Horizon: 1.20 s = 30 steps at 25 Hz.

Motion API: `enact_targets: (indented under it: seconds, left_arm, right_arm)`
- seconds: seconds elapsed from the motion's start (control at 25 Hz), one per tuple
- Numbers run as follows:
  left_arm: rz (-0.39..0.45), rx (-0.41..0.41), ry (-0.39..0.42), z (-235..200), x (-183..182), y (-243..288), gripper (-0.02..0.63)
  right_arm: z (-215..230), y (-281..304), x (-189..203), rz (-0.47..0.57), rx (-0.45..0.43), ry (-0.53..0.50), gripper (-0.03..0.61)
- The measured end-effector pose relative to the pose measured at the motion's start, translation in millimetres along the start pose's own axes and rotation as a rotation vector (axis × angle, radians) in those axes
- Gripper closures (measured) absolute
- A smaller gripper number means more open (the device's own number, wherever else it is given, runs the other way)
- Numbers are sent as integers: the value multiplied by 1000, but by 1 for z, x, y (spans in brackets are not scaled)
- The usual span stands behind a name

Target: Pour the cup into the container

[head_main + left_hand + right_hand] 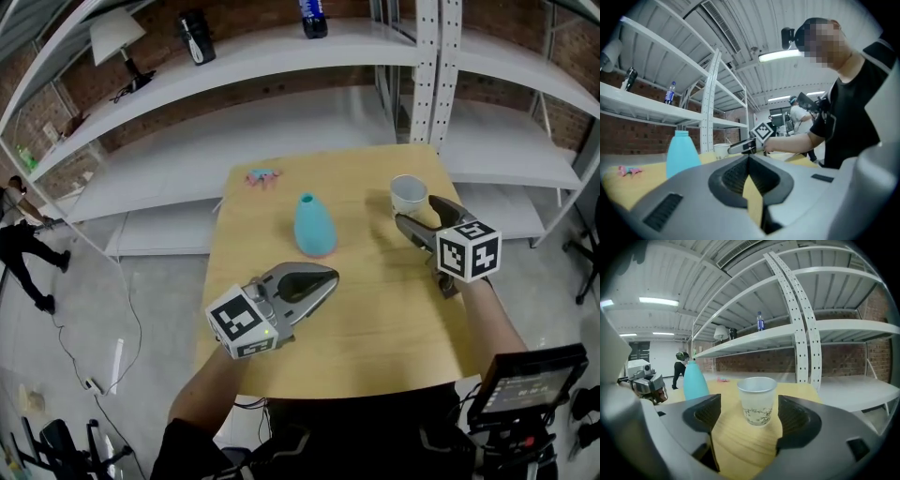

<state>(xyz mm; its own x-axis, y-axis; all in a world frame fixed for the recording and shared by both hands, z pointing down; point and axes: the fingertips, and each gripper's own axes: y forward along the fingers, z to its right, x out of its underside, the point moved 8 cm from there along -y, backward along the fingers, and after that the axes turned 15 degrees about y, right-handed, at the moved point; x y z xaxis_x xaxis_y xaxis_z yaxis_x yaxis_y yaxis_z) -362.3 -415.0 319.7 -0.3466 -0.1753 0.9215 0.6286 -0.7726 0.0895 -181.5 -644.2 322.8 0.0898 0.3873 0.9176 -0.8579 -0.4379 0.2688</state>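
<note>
Over on the left side of the table, my left gripper is closed tip to tip with nothing in it. It sits above the near part of the wood and is angled toward the right. Further back there's a small pink thing near the far edge. Just right of that is the blue container, standing upright around the middle and apart from both grippers. Moving right, the cup stands upright near the far right corner, well apart from the container. My right gripper has its jaws spread wide. The cup is right at the mouth of the gap, lined up with it, and neither pad touches it. Can't tell what's inside the cup.
</note>
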Motion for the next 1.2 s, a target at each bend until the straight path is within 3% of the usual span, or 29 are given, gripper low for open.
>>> enact_targets:
  seconds: [0.2, 0.44, 0.96, 1.2]
  left_arm:
    - [8, 40, 27, 6, 0, 0, 612]
    - [63, 31, -74, -2, 2, -15, 612]
    - [-12, 83, -91, 8, 10, -9, 612]
    - [-20, 103, -101, 9, 12, -5, 612]
  right_arm:
    - [8, 21, 2, -18, 7, 8, 216]
    - [4, 32, -1, -24, 34, 26, 218]
    - [-4, 39, -2, -17, 27, 18, 262]
    - [-22, 35, -8, -47, 11, -71, 267]
